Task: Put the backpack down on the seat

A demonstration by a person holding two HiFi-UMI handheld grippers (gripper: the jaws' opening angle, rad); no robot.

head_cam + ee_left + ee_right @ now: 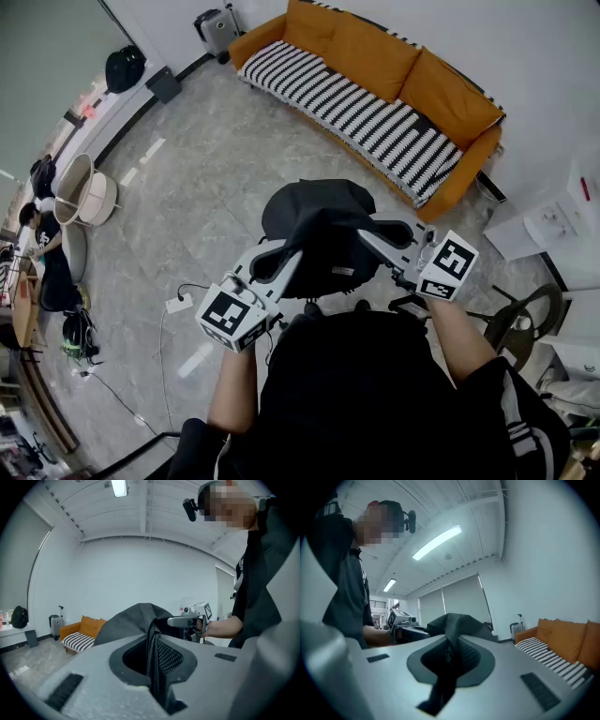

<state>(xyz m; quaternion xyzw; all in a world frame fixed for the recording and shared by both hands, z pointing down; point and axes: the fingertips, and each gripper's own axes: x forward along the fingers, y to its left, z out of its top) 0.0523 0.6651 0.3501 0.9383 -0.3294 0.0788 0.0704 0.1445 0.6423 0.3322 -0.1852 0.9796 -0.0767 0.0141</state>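
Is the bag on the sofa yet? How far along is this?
Done: the backpack is picked up. In hand: the left gripper and right gripper hold it by its straps, jaws shut. Left: reach the orange sofa, which stands apart, and set it on the striped seat.

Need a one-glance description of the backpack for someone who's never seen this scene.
Find the orange sofa with the striped cover along the wall. Above the grey floor in front of it, the left gripper and right gripper are both shut on the backpack, holding it up. It is the only black bag in the air; the other black bag sits at the room's edge.
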